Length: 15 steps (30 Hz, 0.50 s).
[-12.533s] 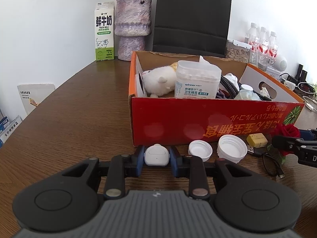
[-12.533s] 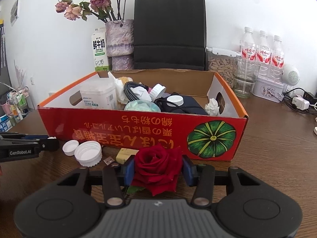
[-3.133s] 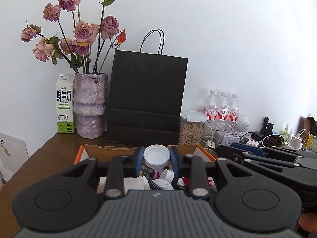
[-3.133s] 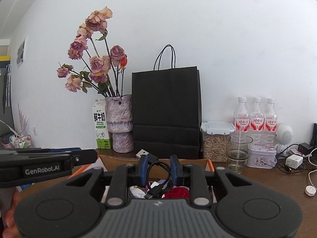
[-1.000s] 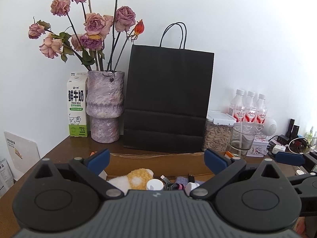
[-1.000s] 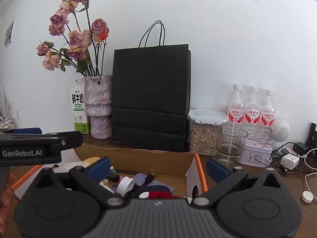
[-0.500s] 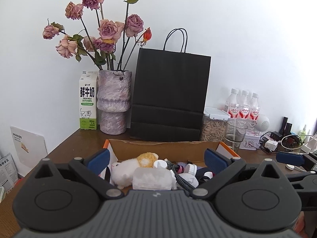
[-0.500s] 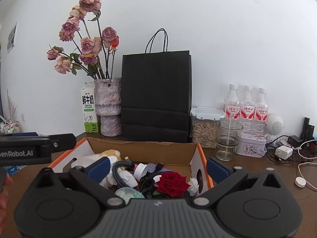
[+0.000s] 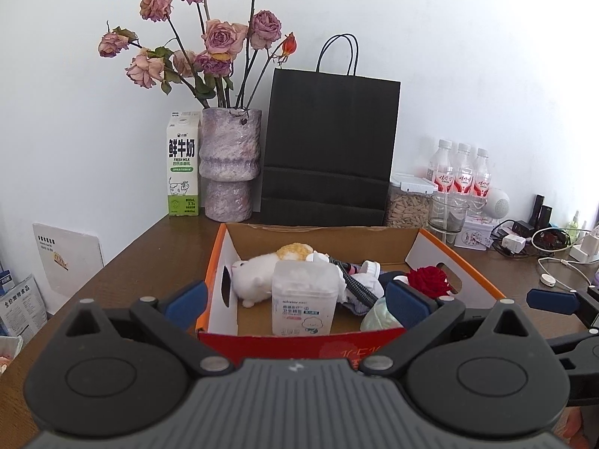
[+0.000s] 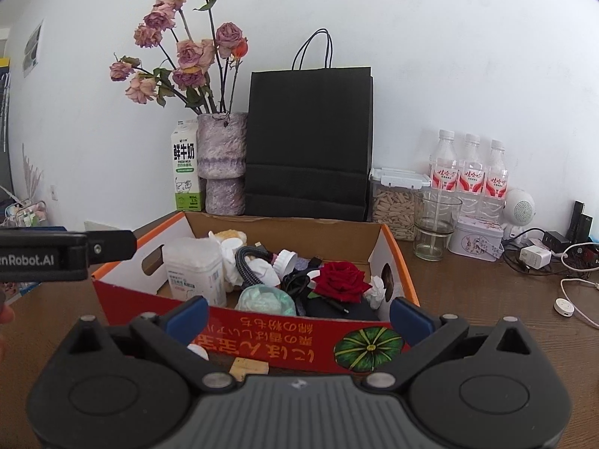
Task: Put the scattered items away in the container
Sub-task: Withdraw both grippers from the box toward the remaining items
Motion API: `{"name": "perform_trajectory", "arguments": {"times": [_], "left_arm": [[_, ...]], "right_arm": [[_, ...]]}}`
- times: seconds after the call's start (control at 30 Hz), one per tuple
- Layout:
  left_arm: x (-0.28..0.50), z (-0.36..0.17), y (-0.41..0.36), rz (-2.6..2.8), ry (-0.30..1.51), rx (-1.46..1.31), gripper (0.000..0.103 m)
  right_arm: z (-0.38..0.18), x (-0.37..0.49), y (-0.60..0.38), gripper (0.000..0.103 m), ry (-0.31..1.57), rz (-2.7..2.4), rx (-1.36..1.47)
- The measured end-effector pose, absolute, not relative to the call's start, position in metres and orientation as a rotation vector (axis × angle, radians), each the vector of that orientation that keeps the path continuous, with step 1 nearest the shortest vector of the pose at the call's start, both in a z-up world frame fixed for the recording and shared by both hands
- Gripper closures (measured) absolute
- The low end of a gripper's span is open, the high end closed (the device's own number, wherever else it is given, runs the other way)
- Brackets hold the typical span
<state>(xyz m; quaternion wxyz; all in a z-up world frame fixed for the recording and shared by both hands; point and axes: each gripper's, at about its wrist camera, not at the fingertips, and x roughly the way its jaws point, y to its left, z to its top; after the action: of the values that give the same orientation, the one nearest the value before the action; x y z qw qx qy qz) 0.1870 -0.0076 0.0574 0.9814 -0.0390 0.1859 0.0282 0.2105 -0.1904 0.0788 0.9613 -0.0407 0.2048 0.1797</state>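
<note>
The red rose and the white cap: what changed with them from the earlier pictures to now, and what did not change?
The red rose, earlier clamped in the right gripper on the table, now lies inside the box. The cap and cable held 3.1 s ago were released too. Both the right and left gripper are now open, empty and pulled back. A yellow block stays outside; vase and black bag unchanged.

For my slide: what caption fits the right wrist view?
Open right tool facing the red box that holds a rose.

Left gripper (image 9: 295, 297), jaws spread wide and empty, above the box's (image 9: 219, 262) near wall. Inside: plush toy (image 9: 254, 275), swab tub (image 9: 304, 301), rose (image 9: 428, 280). Behind: vase (image 9: 229, 164), black bag (image 9: 329, 149).
</note>
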Motion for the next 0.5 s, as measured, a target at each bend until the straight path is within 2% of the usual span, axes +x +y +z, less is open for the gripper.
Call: {"name": "perform_trajectory", "arguments": {"times": [0.5], "left_arm": [[0.191, 0.027, -0.007, 0.059, 0.46, -0.093, 0.0]], "right_arm": [[0.046, 0.21, -0.19, 0.0, 0.494, 0.375, -0.081]]}}
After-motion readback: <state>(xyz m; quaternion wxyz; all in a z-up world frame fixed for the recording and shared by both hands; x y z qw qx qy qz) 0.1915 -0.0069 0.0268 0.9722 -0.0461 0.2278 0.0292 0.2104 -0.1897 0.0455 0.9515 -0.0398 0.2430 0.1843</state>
